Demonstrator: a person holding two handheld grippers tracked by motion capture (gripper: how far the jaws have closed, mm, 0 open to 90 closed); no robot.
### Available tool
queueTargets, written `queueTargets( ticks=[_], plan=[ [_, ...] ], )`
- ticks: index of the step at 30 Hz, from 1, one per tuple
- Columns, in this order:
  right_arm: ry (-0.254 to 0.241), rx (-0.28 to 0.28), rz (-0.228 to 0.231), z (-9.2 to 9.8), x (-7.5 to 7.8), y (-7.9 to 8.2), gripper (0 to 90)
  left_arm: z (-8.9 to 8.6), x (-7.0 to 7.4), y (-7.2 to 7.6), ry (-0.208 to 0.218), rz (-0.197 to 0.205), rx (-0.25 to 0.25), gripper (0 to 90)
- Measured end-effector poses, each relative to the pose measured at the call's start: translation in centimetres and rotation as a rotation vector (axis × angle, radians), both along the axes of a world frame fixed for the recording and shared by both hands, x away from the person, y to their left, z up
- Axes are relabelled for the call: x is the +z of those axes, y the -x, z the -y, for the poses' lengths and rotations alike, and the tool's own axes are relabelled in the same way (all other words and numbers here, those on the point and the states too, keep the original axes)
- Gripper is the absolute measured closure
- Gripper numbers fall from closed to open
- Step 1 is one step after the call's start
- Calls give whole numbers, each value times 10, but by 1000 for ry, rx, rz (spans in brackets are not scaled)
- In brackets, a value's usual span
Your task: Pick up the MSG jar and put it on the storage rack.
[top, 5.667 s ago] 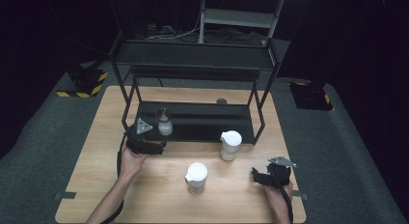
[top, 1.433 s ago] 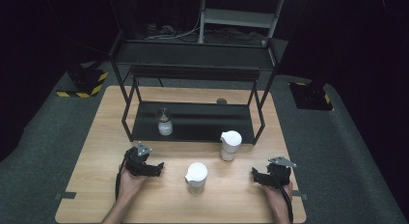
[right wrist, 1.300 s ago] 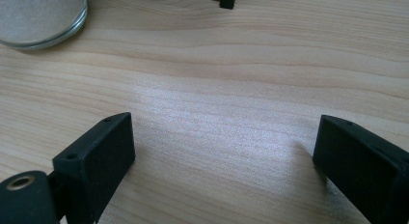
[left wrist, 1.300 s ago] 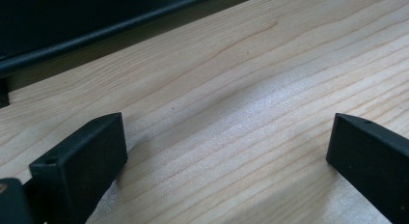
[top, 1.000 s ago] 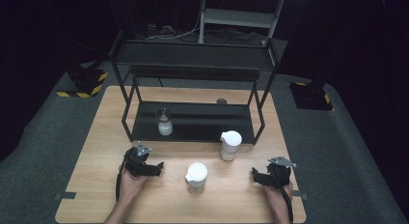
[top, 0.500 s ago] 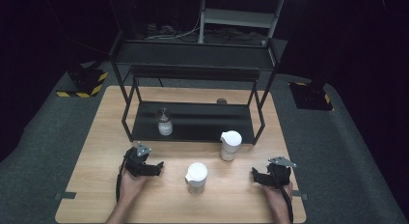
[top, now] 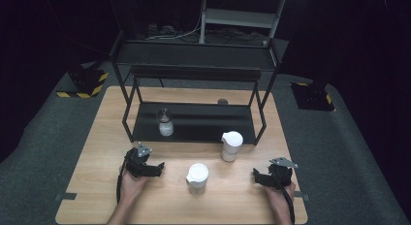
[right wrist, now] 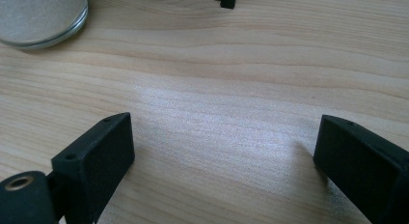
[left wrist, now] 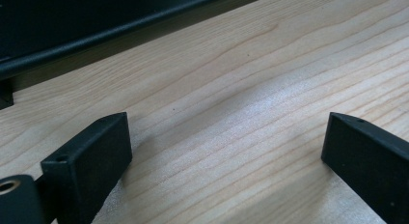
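While one small jar [top: 165, 123] sits on the rack's bottom shelf [top: 203, 122], I rest my left tool [top: 156, 169] and right tool [top: 257, 175] wide open and empty, with two white jars [top: 197, 178] left on the tabletop [top: 97, 152].

A black metal rack [top: 194, 55] stands along the table's [top: 97, 137] far edge; yellow-black striped blocks [top: 82, 84] lie on the floor.

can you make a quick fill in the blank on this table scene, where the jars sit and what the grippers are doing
1. The small jar with the dark cap stands on the rack's lower ____.
2. The number of white-lidded jars standing on the wooden table is ____.
3. The left gripper and the right gripper both rest with jaws ____.

Missing words: shelf; two; open
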State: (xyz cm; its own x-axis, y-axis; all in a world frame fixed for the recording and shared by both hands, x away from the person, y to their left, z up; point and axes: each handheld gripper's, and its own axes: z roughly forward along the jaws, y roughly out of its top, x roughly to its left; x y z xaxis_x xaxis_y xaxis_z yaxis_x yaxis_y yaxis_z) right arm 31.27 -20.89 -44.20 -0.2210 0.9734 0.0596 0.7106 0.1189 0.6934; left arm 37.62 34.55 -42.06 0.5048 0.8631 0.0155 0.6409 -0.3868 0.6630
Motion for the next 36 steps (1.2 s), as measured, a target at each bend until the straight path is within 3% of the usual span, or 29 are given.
queueTargets(
  ticks=[12,21,36],
  plan=[
    [-2,18,0,1,0,0,63,0,0,0,-2,1,-1,35],
    [-30,38,3,3,0,3,54,0,0,0,-1,0,0,34],
    [-42,112,27,-13,1,6,54,0,0,0,1,-2,2,34]
  ],
)
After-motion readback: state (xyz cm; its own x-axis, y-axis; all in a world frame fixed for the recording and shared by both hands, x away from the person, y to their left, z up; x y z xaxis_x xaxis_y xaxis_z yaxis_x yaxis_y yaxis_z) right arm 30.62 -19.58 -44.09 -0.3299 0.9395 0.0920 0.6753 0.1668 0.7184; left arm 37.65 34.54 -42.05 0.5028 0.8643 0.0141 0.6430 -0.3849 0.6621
